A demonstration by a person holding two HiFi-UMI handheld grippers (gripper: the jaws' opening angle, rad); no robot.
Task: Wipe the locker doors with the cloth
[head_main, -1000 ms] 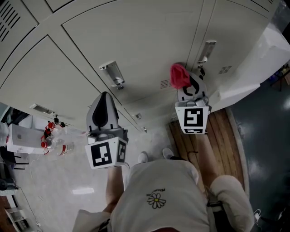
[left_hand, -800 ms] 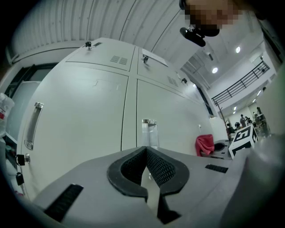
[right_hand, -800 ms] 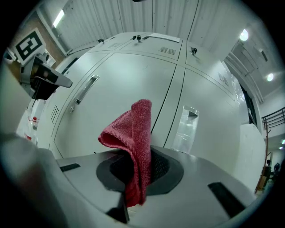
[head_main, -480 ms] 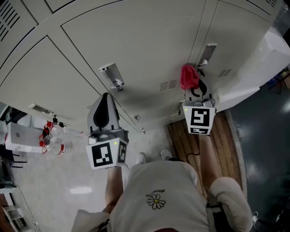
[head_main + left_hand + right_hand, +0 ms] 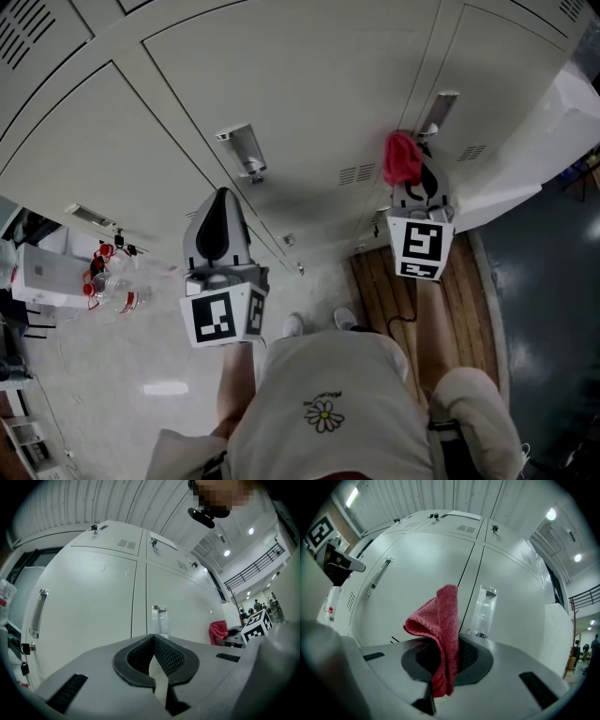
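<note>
Pale locker doors above glossy floor; right gripper holds cloth.

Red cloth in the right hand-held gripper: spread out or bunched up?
Bunched. The red cloth stands folded over itself, pinched between the jaws of the right hand-held gripper. Contact with the locker door: cannot tell.

Locker doors cut off at head view's edges; floor clutter indistinct.
</note>
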